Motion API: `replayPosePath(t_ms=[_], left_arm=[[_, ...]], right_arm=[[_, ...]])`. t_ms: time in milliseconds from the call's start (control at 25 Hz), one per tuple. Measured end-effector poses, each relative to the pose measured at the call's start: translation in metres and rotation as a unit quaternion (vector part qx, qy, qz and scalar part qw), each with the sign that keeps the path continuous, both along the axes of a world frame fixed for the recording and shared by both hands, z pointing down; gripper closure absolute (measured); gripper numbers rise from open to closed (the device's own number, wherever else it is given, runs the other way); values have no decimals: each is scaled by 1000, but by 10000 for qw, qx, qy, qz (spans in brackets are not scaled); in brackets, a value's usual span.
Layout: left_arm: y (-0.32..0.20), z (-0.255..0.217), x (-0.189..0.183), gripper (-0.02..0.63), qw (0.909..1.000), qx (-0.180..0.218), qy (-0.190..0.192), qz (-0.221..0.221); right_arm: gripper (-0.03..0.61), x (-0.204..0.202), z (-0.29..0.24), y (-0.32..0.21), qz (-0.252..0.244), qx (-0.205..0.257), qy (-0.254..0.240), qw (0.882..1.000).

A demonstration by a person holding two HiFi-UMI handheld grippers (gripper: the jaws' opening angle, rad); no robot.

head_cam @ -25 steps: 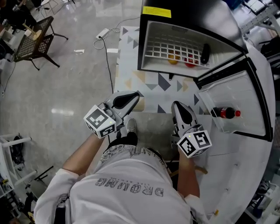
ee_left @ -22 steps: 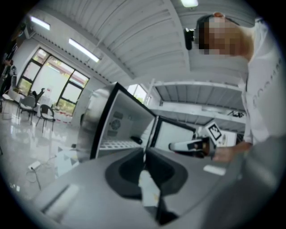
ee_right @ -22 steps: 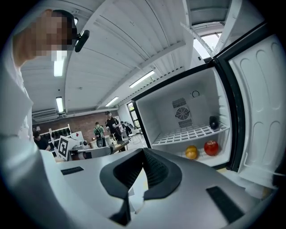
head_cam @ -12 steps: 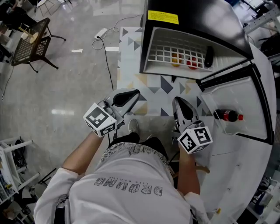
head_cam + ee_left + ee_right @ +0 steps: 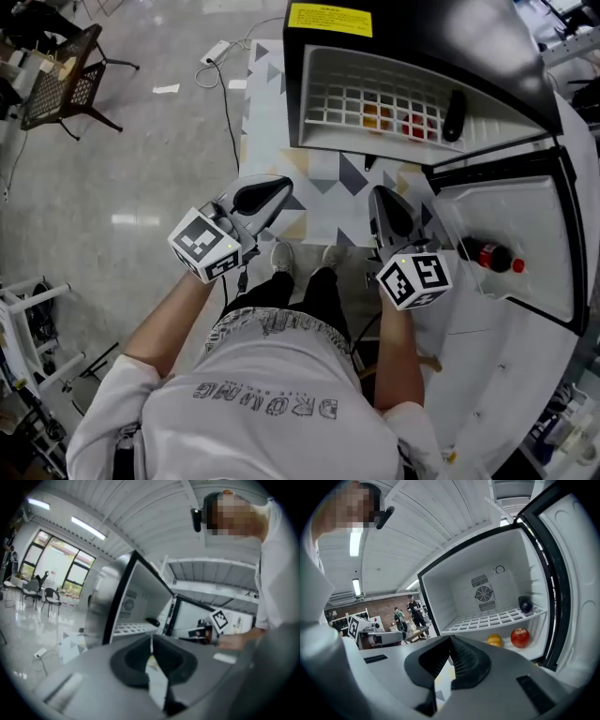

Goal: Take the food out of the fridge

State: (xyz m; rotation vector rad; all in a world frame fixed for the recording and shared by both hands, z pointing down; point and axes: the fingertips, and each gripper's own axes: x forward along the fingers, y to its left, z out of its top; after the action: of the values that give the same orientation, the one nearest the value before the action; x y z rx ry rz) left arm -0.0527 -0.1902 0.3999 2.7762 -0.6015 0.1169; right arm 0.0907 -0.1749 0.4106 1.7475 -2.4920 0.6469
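Bright indoor light from ceiling lamps [image 5: 86, 528] and windows [image 5: 51, 566]; glare on the glossy floor [image 5: 131, 220]. Both gripper views are bent, dark-cornered, slightly soft.

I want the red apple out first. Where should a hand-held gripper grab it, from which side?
Likely across the round middle of the red apple, coming level through the open front, beneath the wire shelf. The orange fruit sits close beside it, so keep the jaws narrow.

Black fridge [image 5: 487, 37], white inside; red apple [image 5: 520, 637], yellow-orange fruit [image 5: 494, 640], dark purple aubergine [image 5: 525, 605]; mat [image 5: 267, 112] patterned with grey-and-tan triangles.
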Motion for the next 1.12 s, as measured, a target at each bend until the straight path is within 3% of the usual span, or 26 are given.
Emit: replayPosePath(t_ms=[640, 1120], left_arm=[[-16, 38, 53, 595, 9966, -291, -265, -718], [-26, 71, 69, 595, 9946, -383, -474, -836]], right_arm=[[575, 63, 87, -77, -127, -256, 683, 9973], [487, 82, 126, -117, 122, -331, 853, 9957]])
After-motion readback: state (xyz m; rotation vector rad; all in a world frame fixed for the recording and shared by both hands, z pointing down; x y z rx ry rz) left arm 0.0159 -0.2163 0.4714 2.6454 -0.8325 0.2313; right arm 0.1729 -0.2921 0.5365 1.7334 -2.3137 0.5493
